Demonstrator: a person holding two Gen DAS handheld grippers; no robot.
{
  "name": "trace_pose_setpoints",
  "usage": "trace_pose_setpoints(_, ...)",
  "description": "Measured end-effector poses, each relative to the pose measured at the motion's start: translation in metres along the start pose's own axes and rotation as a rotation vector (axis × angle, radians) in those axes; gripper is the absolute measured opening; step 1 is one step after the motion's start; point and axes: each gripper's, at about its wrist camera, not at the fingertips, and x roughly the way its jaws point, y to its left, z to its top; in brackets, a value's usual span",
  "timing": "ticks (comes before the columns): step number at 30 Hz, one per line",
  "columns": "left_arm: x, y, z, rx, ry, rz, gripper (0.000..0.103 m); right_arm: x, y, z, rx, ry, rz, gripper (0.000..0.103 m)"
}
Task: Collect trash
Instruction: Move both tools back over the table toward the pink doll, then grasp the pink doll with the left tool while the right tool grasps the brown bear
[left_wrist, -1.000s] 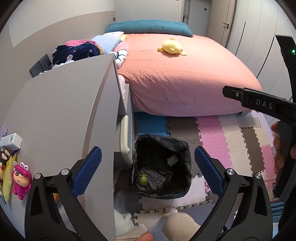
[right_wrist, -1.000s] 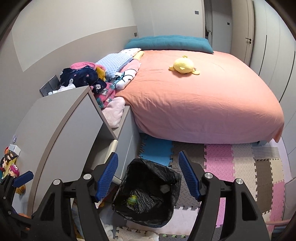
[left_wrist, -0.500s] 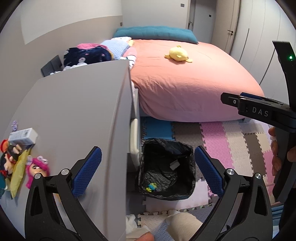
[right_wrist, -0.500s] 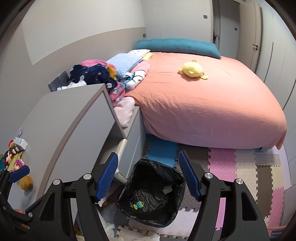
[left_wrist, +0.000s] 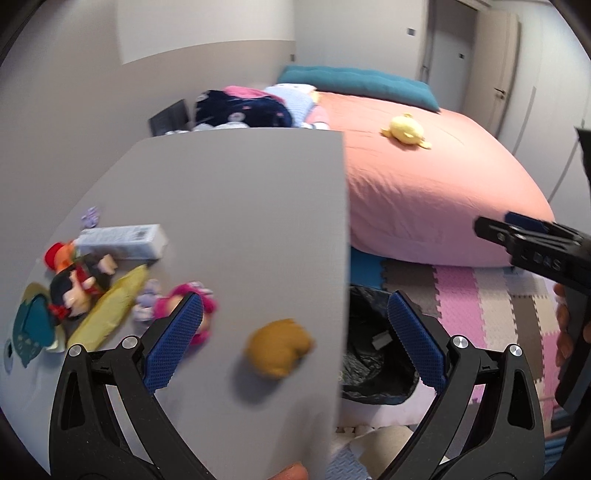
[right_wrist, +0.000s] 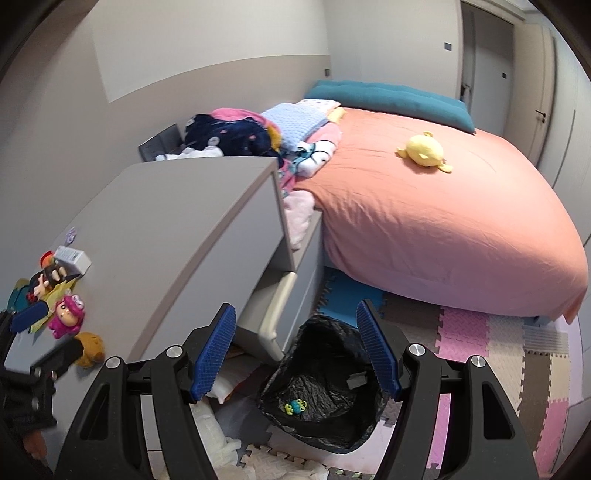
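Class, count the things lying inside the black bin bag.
2 visible in the black bin bag: a small green-and-blue toy at the bottom, and a grey scrap against the right side. Folds may hide more.

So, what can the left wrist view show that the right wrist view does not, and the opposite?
Only the left wrist view shows a hand holding the right gripper's handle. Only the right wrist view shows the small green toy at the bottom of the bin, and the open drawer. Both show the lined trash bin, the brown lump on the grey cabinet top, and the pink bed.
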Motion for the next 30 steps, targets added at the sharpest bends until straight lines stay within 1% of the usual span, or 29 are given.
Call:
trace_pose_setpoints(5,0.005,0.026,-0.006,-0.050,-0.010,0.057,0.097,0.000,0.019,0.000,-0.034,-0.002,0.027,0.069)
trace_pose_setpoints(6,0.007,0.031,-0.007,-0.062,-0.006,0.061,0.095,0.000,0.023,-0.001,-0.041,-0.002,0.033,0.069)
trace_pose_setpoints(7,0.009,0.036,-0.008,-0.074,-0.001,0.065,0.092,0.000,0.027,-0.001,-0.047,-0.002,0.039,0.069)
trace_pose_setpoints(8,0.012,0.041,-0.008,-0.084,0.003,0.065,0.087,0.001,0.033,-0.001,-0.056,-0.001,0.047,0.069)
trace_pose_setpoints(9,0.014,0.044,-0.009,-0.091,0.011,0.061,0.083,0.001,0.036,-0.001,-0.061,-0.001,0.052,0.069)
trace_pose_setpoints(12,0.021,0.050,-0.010,-0.098,0.027,0.066,0.077,0.004,0.048,-0.003,-0.079,0.005,0.076,0.069)
trace_pose_setpoints(16,0.031,0.057,-0.010,-0.102,0.039,0.086,0.071,0.010,0.063,-0.008,-0.109,0.014,0.105,0.069)
trace_pose_setpoints(21,0.043,0.064,-0.012,-0.111,0.067,0.081,0.052,0.015,0.080,-0.012,-0.145,0.024,0.134,0.069)
trace_pose_setpoints(24,0.047,0.066,-0.015,-0.106,0.066,0.098,0.046,0.018,0.089,-0.015,-0.160,0.032,0.147,0.069)
trace_pose_setpoints(30,0.039,0.077,-0.022,-0.134,0.050,0.103,0.046,0.021,0.106,-0.019,-0.188,0.043,0.193,0.069)
